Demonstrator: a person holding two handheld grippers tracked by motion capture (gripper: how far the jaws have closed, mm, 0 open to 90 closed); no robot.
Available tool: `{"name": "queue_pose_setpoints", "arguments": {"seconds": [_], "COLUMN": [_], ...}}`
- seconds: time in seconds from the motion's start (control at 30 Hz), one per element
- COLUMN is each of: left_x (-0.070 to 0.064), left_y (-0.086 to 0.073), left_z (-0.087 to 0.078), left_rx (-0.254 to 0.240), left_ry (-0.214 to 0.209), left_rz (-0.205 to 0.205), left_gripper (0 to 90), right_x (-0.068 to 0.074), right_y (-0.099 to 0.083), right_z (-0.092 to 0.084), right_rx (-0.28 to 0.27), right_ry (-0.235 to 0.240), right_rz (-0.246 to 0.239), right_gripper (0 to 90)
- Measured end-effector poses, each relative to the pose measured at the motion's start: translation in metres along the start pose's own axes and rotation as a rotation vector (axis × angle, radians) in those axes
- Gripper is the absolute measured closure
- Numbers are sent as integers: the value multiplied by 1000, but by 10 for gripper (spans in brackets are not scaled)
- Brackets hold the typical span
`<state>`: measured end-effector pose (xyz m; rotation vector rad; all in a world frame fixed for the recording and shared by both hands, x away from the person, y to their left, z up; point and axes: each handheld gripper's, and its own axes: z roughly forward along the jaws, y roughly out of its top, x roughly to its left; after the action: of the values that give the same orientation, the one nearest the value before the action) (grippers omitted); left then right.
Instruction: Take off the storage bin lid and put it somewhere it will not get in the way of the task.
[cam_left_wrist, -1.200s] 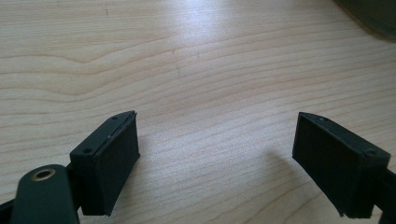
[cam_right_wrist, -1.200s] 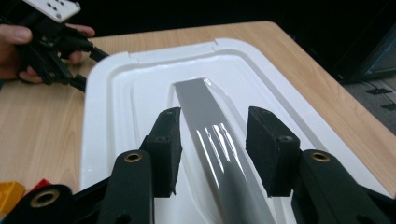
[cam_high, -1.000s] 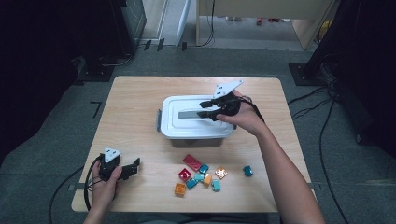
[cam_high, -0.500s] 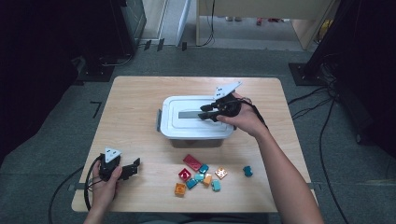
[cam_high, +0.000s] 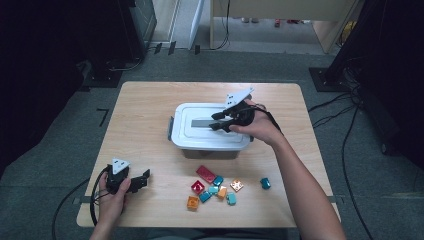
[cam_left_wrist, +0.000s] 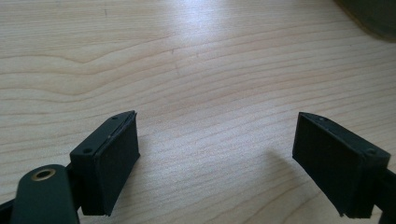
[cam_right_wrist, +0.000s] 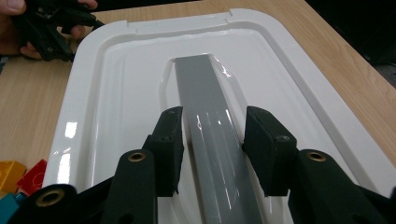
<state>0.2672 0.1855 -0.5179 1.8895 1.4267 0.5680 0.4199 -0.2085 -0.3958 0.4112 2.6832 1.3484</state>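
On top of the white bin lid (cam_high: 200, 127), right hand-held gripper (cam_high: 216, 120) straddles the grey handle strip (cam_right_wrist: 215, 126): one pad each side, strip between them. Jaws have just been opening a bit; small gaps at both pads in the right gripper view, so I'd call it released, not clamped yet. Strip's long axis runs along the lid's length, in line with the jaws' reach, pointing away toward the left hand-held gripper (cam_right_wrist: 49, 25) at the far corner. So squeeze direction is across the strip's short width, which looks right for a pinch. The bin sits mid-surface (cam_high: 150, 100), the bricks (cam_high: 215, 187) lie in front of it. Left hand-held gripper (cam_high: 139, 180) is well apart at the near-left corner, jaws spread wide over bare wood (cam_left_wrist: 196, 70), holding nothing. Right hand is the nearer one by far.
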Motion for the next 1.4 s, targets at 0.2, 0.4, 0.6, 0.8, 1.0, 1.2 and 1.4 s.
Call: {"name": "queue_pose_setpoints", "arguments": {"seconds": [0.2, 0.4, 0.6, 0.8, 1.0, 1.2, 1.4], "left_x": [1, 1, 1, 1, 1, 0, 0], "left_y": [0, 0, 0, 0, 0, 0, 0], "left_z": [0, -1, -1, -1, 0, 0, 0], "left_rx": [-1, -2, -2, -2, -1, -1, -2], "left_ry": [-7, -9, -11, -9, -7, -5, -4], "left_rz": [-4, -4, -5, -4, -2, -2, -3], "left_gripper": [145, 145, 145, 145, 145, 145, 145], "right_x": [-7, -9, -12, -11, -10, -9, -9], "right_y": [-1, -1, 1, 2, 2, -1, -10], "right_z": [-1, -2, -10, -20, -34, -49, -68], "right_rx": [-4, -16, -56, -74, -85, -95, -124], "right_ry": [36, 51, 44, 50, 14, -29, -74], "right_rz": [3, -32, -26, -31, -24, -10, 20], "right_gripper": [659, 680, 684, 683, 683, 683, 683]}}
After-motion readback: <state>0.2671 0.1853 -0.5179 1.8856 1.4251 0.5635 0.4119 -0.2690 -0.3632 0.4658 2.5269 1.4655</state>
